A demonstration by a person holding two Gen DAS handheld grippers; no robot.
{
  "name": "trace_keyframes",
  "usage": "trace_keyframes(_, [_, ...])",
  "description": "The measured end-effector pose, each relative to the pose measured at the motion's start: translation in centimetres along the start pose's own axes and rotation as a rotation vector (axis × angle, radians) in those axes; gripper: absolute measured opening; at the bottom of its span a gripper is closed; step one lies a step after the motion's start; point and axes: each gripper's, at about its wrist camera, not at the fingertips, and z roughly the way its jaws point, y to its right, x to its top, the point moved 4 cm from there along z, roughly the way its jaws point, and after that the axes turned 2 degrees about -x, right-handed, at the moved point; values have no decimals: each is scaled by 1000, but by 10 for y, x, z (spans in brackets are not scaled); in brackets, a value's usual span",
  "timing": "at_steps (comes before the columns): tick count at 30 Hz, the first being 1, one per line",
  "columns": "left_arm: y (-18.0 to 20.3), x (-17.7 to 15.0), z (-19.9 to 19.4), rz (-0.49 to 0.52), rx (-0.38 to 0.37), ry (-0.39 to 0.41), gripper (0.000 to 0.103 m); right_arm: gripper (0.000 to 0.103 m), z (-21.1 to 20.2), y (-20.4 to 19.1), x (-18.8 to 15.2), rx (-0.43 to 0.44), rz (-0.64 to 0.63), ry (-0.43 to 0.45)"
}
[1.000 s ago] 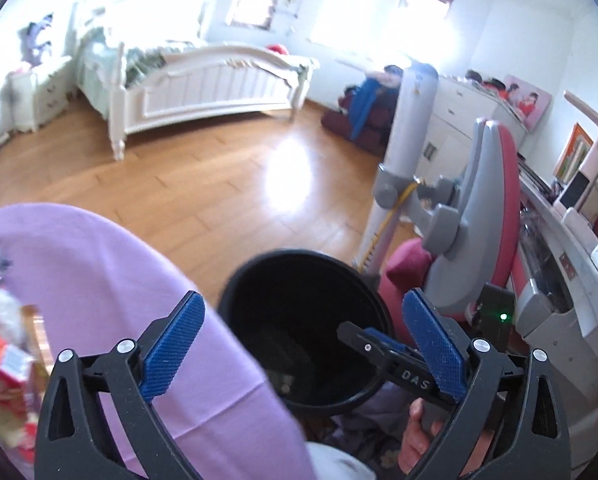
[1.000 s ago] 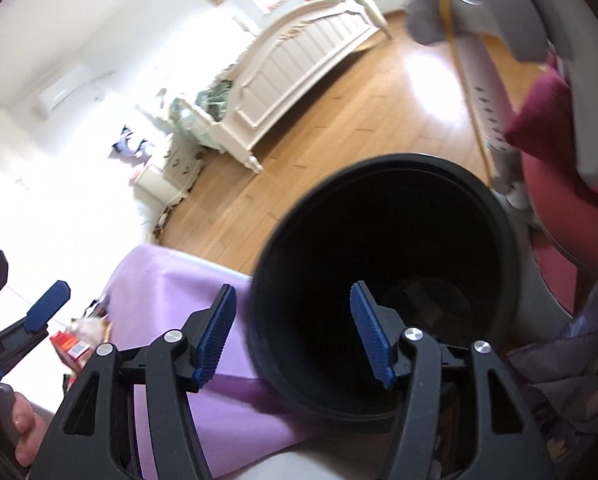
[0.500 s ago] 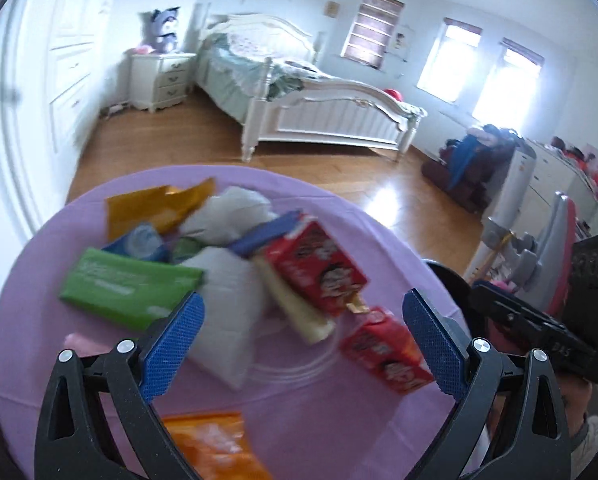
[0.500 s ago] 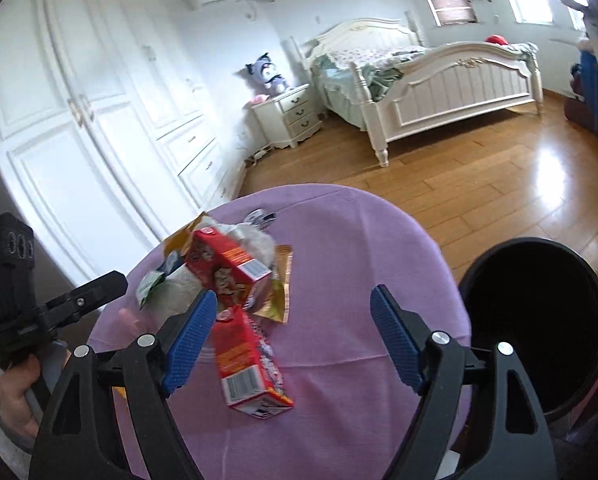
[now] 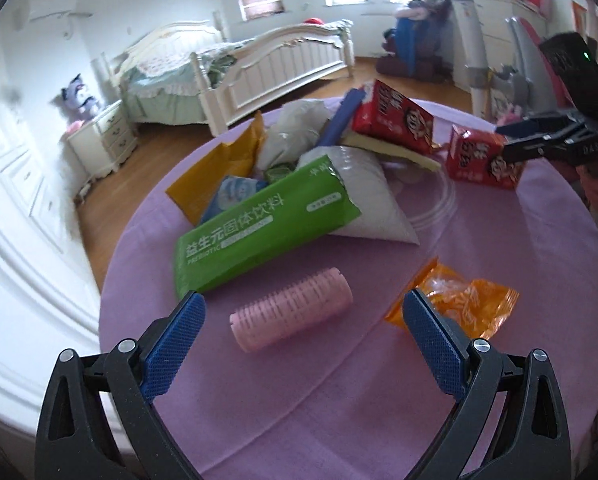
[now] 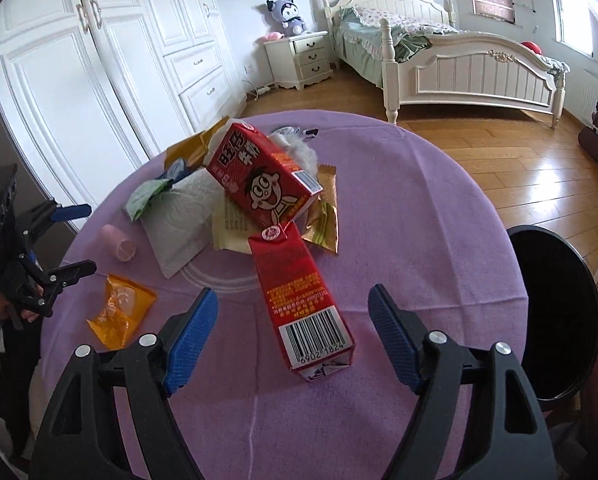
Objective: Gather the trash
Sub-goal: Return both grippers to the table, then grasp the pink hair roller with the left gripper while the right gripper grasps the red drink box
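Note:
A round table with a purple cloth (image 5: 499, 240) (image 6: 419, 200) carries a pile of trash. In the left wrist view my left gripper (image 5: 305, 328) is open just in front of a pink hair roller (image 5: 291, 310), with an orange wrapper (image 5: 467, 304) to its right and a green packet (image 5: 259, 224) behind. In the right wrist view my right gripper (image 6: 293, 330) is open around the near end of a red carton (image 6: 303, 304) lying on the cloth. A second red carton (image 6: 259, 176) leans on the pile. A black bin (image 6: 555, 312) stands at the table's right edge.
A white pouch (image 5: 363, 200), yellow packets (image 5: 219, 168) and a blue strip (image 5: 341, 120) lie in the pile. White wardrobes (image 6: 79, 80) stand left. A white bed (image 6: 459, 56) and nightstand (image 6: 299, 56) stand on the wooden floor behind.
Both grippers have swung away from the black bin to face the trash on the table. The left one has come down close to the pink roller, the right one to the red carton.

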Motion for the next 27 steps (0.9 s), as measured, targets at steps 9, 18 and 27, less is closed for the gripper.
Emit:
trace_keyframes(9, [-29,-1,36,-93,37,-123,67,51,9,9,-5,1,56,-25])
trace_keyframes(18, [-23,-8,25,-236,-48,-99,35,51,11,10,-6,56,99,-22])
trace_keyframes(27, [1,6,30,-242,-54,-89,56,52,14,9,-2,67,122,-7])
